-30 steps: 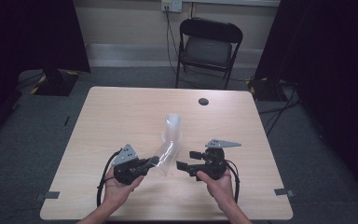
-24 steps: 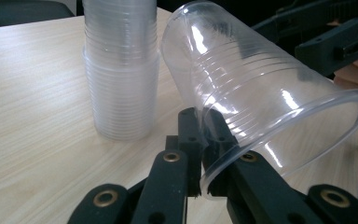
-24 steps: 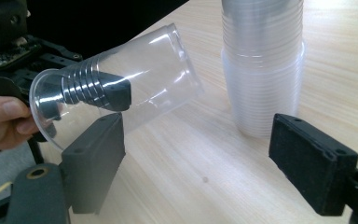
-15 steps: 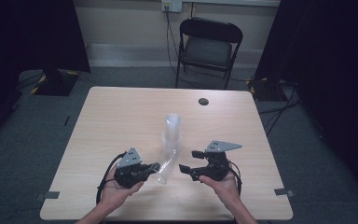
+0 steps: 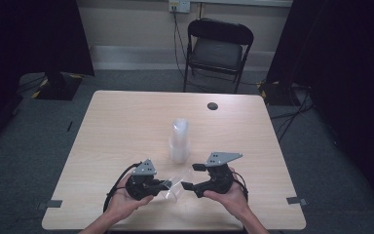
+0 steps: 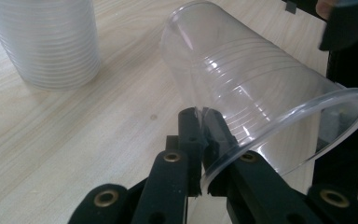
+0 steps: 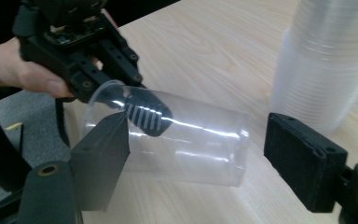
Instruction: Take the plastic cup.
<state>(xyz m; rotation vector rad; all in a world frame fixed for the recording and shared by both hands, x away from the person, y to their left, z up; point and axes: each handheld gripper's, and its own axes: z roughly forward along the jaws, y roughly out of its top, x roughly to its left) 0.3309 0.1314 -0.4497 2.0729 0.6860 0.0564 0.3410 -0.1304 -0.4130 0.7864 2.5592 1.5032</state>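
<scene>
The left gripper [image 6: 200, 140] is pinching the rim of the thin, light, crushable cup [image 6: 256, 88] at lower centre, while the right gripper [image 7: 196, 154] (jaws closing, not yet touching) is straddling its wall.

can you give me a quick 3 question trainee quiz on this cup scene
1. True or false: the left gripper is shut on the rim of the clear cup.
2. Multiple choice: where does the stack of cups stand? A) on the chair B) on the table, beyond the two grippers C) on the floor
3. Fill in: the right gripper has its jaws on either side of the clear cup, and they have just been ______.

Key:
1. True; the jaws pinch the cup's wall at the rim, one jaw inside.
2. B
3. closing; in the right gripper view the pads stand apart from the cup, which lies tilted on its side between them.
</scene>
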